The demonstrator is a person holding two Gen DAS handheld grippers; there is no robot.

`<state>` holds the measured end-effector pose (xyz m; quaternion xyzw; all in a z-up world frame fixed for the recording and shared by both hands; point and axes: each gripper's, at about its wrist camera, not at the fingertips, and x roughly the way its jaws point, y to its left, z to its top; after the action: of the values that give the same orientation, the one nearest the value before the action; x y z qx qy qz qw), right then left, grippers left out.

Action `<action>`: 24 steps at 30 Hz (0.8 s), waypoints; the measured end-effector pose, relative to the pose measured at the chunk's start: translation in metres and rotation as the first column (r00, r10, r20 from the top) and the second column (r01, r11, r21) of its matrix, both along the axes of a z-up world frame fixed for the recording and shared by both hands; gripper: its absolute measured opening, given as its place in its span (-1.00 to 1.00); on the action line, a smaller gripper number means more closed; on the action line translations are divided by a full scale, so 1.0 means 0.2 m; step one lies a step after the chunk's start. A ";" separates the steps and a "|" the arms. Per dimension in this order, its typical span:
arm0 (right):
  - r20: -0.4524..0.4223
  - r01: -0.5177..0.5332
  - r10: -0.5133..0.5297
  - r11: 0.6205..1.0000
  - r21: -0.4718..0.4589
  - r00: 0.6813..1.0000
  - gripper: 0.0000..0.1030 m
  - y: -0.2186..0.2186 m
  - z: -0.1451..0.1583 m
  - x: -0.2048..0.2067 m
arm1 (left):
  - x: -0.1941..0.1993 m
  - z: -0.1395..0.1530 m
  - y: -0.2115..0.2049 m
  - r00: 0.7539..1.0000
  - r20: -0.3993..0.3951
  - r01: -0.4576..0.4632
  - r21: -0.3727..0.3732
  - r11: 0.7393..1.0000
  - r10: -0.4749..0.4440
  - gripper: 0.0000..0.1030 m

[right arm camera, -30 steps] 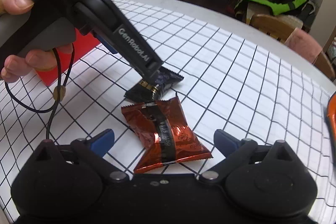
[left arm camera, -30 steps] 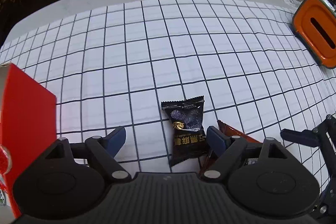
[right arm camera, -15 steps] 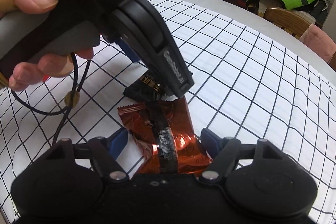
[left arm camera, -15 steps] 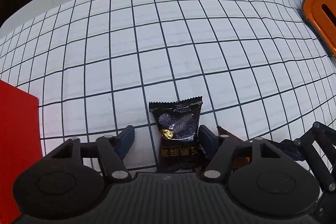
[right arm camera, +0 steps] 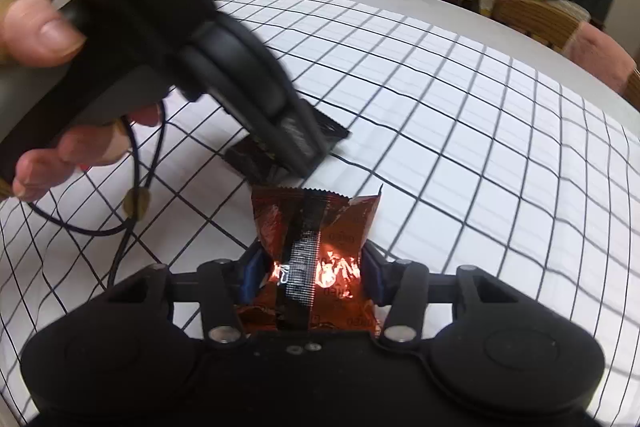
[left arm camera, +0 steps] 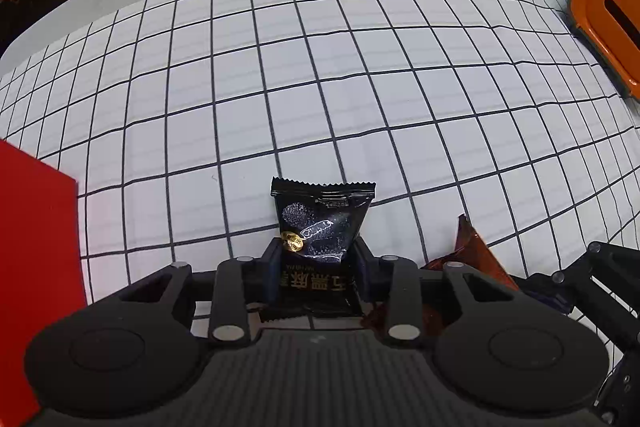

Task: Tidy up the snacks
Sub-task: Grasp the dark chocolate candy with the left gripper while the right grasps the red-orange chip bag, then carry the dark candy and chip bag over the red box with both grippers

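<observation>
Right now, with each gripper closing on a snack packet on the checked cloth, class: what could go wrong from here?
1. The left gripper pinches the black packet near its lower end, so the free top may droop or slip out when lifted.
2. The right gripper is squeezing the crinkled orange-brown packet; its contents could get crushed.
3. The two grippers work close together and could knock each other.
</observation>
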<state>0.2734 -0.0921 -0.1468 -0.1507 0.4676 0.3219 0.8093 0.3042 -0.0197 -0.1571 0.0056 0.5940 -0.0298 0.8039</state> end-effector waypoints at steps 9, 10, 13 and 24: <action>-0.018 0.119 -0.117 0.989 0.083 0.993 -0.09 -0.10 0.10 -0.03 | -0.12 0.11 0.10 0.998 0.049 -0.029 -0.034 0.999 0.030 -0.34; -0.016 0.128 -0.127 0.988 0.091 0.992 -0.09 -0.11 0.12 -0.04 | -0.14 0.13 0.11 0.998 0.057 -0.027 -0.037 0.999 0.029 -0.34; -0.007 0.153 -0.153 0.982 0.112 0.988 -0.09 -0.14 0.19 -0.07 | -0.18 0.20 0.14 0.996 0.084 -0.023 -0.043 0.999 0.026 -0.34; 0.029 0.211 -0.219 0.962 0.173 0.975 -0.09 -0.14 0.43 -0.22 | -0.43 0.46 0.28 0.986 0.163 -0.014 -0.080 0.997 0.027 -0.34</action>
<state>0.2285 -0.1201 -0.0598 -0.0377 0.4327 0.2669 0.8603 0.2184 0.0370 -0.0642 -0.0296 0.5241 -0.0444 0.8500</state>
